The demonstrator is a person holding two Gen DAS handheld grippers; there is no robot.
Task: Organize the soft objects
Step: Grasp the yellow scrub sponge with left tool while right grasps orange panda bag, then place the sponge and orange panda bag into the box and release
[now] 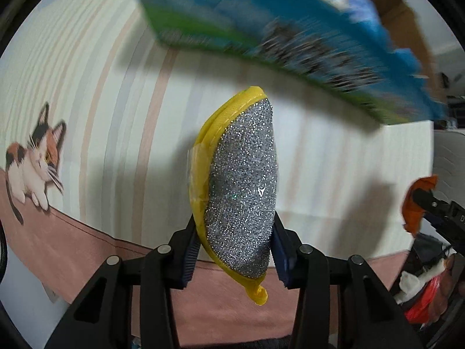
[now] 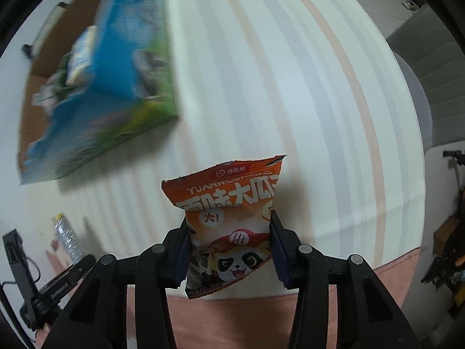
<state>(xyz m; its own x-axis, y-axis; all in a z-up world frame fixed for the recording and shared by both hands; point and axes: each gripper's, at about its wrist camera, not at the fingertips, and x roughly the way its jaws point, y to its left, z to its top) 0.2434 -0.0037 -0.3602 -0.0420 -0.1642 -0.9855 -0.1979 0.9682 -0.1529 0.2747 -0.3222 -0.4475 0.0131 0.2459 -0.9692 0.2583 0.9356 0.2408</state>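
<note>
My left gripper (image 1: 235, 257) is shut on a yellow-edged silver scouring sponge (image 1: 241, 195) and holds it upright above the striped cloth. My right gripper (image 2: 229, 258) is shut on an orange snack packet (image 2: 229, 224) with a panda on it. The packet (image 1: 417, 203) and right gripper also show at the right edge of the left wrist view. The sponge (image 2: 65, 237) and left gripper show at the lower left of the right wrist view. A blue and green cardboard box (image 1: 261, 29) lies ahead, blurred; it also shows in the right wrist view (image 2: 110, 87).
The surface is a striped cloth (image 2: 290, 87) with a pink border (image 1: 87, 250) and a printed cat (image 1: 35, 163). Brown cardboard flaps (image 2: 37, 81) lie behind the box. Cluttered items (image 1: 427, 285) sit at the right edge of the left view.
</note>
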